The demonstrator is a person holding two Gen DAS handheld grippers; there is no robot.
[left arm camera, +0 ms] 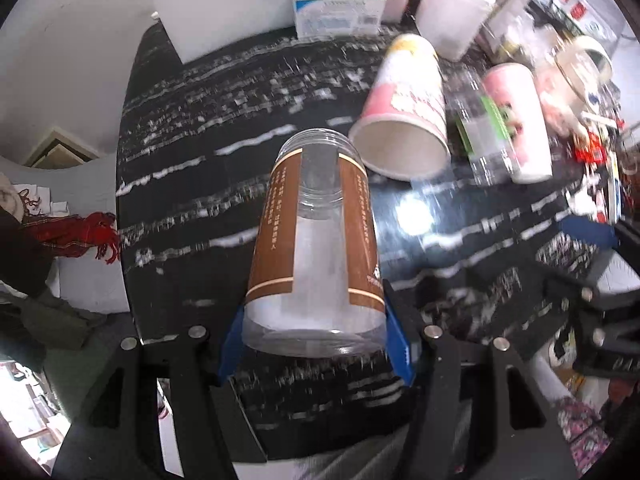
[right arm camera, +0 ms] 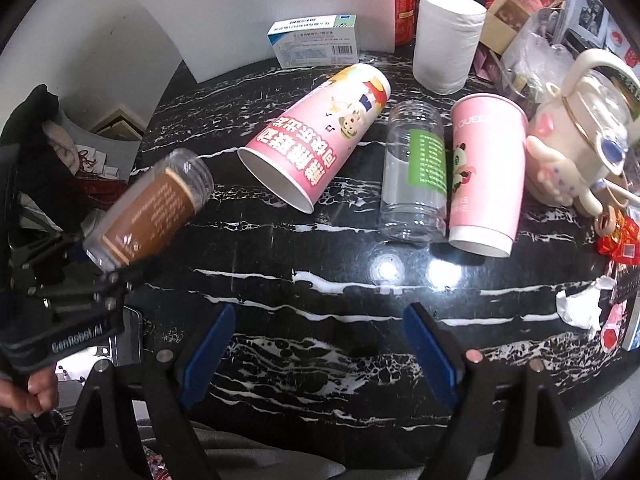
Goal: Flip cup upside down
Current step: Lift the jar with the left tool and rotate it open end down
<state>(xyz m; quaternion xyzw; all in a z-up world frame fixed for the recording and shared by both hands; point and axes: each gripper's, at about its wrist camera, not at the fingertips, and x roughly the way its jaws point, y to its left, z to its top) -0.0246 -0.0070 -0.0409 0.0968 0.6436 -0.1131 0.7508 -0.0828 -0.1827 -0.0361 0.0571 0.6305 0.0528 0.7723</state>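
Note:
My left gripper (left arm camera: 314, 340) is shut on a clear plastic jar with a brown label (left arm camera: 316, 236). It grips the jar near its base and holds it tilted above the black marble table (left arm camera: 192, 128), mouth pointing away. The same jar (right arm camera: 150, 216) and the left gripper (right arm camera: 72, 276) show at the left of the right wrist view. My right gripper (right arm camera: 316, 344) is open and empty above the table's near part.
A pink paper cup (right arm camera: 316, 136) lies on its side. A clear jar with a green label (right arm camera: 416, 172) and a pink panda cup (right arm camera: 486, 176) stand mouth-down. A white paper roll (right arm camera: 446, 40), a medicine box (right arm camera: 314, 40) and a cream teapot (right arm camera: 580, 128) stand behind.

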